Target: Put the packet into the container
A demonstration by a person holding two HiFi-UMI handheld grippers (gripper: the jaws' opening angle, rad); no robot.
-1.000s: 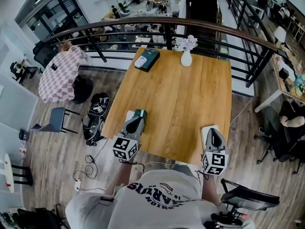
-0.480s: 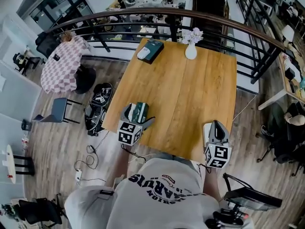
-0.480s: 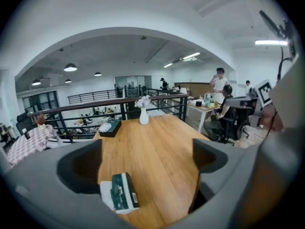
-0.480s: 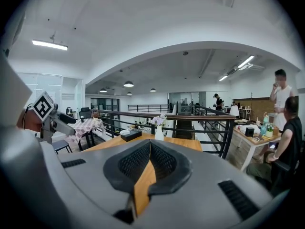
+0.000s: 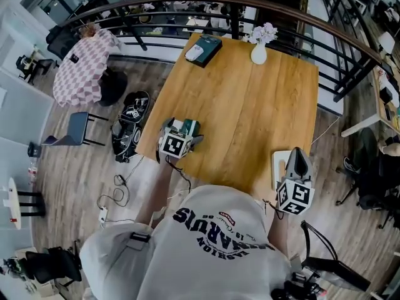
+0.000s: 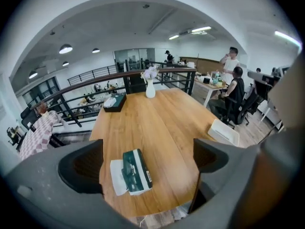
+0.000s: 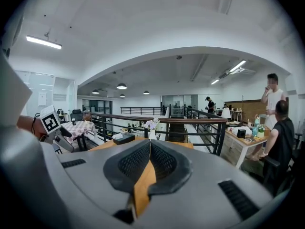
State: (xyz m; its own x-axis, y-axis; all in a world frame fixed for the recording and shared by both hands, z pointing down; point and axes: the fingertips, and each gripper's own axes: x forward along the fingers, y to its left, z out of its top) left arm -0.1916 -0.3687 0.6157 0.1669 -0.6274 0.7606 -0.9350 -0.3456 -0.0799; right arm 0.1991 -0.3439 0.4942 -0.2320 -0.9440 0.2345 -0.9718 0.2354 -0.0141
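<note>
The left hand-held gripper (image 6: 148, 146) has let go. Its jaws have just been opening and stand wide apart. The green and white packet (image 6: 136, 171) lies flat on the tabletop (image 6: 157, 113) between them, and no pad touches it. The white container (image 6: 224, 131) sits well apart, by the tabletop's right edge. The right hand-held gripper (image 7: 149, 156) is clenched on nothing.

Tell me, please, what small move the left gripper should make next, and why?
Probably lower the left gripper and close on the green packet: its jaws have just been opening, stand wide, and the packet lies untouched on the table between them.
</note>
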